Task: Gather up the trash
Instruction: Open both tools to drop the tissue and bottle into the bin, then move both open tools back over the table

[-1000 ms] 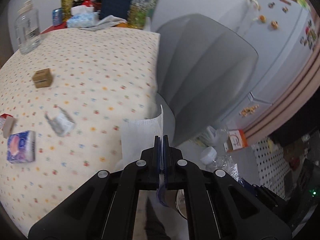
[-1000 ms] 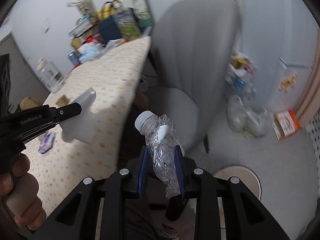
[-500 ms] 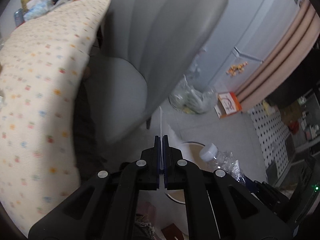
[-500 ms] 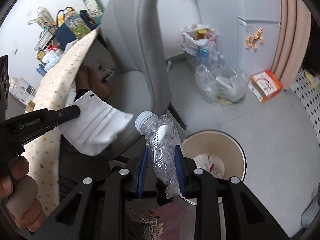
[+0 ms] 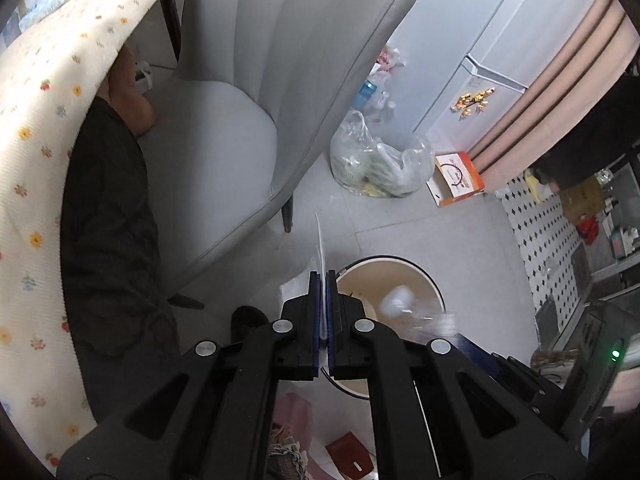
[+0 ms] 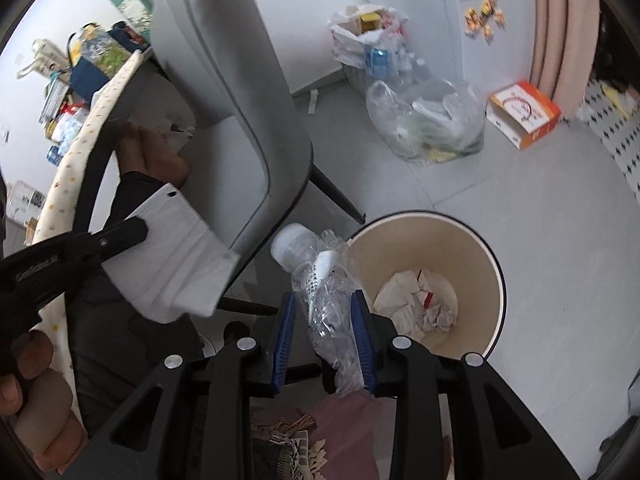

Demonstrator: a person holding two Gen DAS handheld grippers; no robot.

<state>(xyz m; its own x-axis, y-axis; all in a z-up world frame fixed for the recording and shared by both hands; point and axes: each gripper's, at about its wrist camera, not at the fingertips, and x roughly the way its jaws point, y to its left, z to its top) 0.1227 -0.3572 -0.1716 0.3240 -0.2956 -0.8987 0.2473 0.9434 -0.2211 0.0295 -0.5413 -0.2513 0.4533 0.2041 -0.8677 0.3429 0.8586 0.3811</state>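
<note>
My left gripper point(image 5: 323, 280) is shut on a white face mask point(image 5: 319, 240), seen edge-on between its pads. In the right wrist view the mask point(image 6: 176, 264) hangs from that gripper point(image 6: 136, 230) to the left of the bin. My right gripper point(image 6: 324, 320) has its jaws opening around a crushed clear plastic bottle point(image 6: 320, 272) with a white cap. The bottle leans on the right pad, and a gap shows at the left pad. Just right of it stands a round beige bin point(image 6: 492, 256) with crumpled paper point(image 6: 416, 304) inside. The bottle point(image 5: 416, 312) appears blurred over the bin point(image 5: 400, 260).
A grey chair point(image 6: 240, 80) stands close on the left, beside the table with a flowered cloth point(image 5: 36, 120). A person's dark-clad leg point(image 5: 108, 208) lies under the table. A clear bag of trash point(image 6: 428, 120) and an orange-and-white box point(image 6: 524, 114) lie on the floor beyond the bin.
Both grippers have swung from the table down towards the bin. The right jaws have widened and the bottle sits loose between them. The mask stays clamped.
</note>
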